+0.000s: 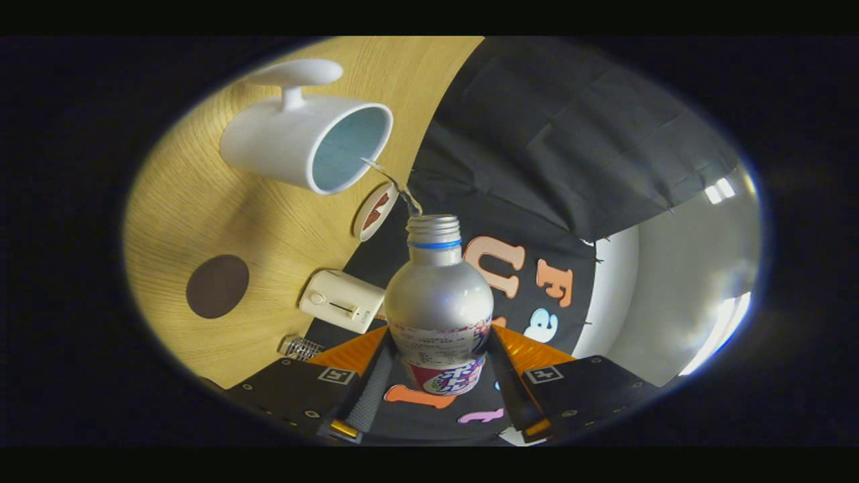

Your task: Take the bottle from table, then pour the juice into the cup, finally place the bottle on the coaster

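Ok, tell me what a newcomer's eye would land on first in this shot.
First the silver bottle, clamped between the jaws of the gripper and tilted so a thin stream of liquid arcs from its open mouth into the white cup just beyond. Then the round coaster between bottle mouth and cup, and the dark round spot on the wooden table off to the side.

wood table (201, 201) (black cloth wall (570, 134))
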Action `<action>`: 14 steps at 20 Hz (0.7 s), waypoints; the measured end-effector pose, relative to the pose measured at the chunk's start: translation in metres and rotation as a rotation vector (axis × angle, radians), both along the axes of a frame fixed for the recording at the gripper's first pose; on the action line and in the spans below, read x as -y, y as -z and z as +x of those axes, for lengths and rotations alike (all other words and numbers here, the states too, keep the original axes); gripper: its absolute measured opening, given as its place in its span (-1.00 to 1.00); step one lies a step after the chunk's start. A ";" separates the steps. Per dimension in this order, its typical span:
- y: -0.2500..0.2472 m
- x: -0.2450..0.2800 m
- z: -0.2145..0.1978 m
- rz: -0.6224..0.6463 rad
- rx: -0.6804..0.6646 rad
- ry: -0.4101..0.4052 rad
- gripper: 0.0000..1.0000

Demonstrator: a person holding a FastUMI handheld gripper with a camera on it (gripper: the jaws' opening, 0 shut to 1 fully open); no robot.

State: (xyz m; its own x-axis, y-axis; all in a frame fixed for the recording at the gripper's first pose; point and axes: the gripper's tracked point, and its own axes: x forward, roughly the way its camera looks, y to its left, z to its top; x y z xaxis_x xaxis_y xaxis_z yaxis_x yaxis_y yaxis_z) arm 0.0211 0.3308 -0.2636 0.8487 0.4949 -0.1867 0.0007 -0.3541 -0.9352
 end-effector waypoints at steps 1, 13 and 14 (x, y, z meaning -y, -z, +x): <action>-0.001 -0.002 -0.001 -0.005 0.005 -0.005 0.52; -0.012 -0.012 0.000 -0.035 0.045 -0.046 0.52; -0.009 -0.011 0.000 -0.040 0.034 -0.043 0.52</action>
State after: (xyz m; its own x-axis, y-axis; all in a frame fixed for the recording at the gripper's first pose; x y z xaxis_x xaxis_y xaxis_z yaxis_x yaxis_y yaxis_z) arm 0.0208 0.3417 -0.2547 0.8331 0.5234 -0.1789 0.0479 -0.3904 -0.9194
